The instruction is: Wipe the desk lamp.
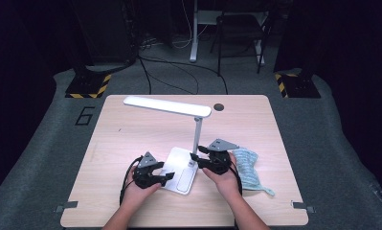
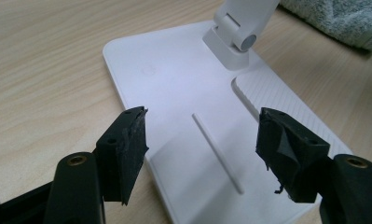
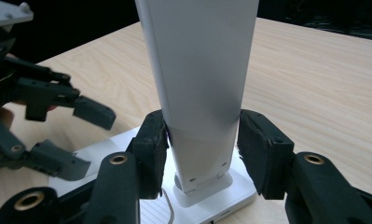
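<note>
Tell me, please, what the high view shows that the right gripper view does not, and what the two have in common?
The high view alone takes in the lamp head, a blue-grey cloth by the right hand and the floor cables beyond the table. The right gripper view alone shows the right gripper with its jaws pressed on either side of the lamp arm, just above the hinge. Both show the lamp base, the open left gripper beside it, and the arm itself.
</note>
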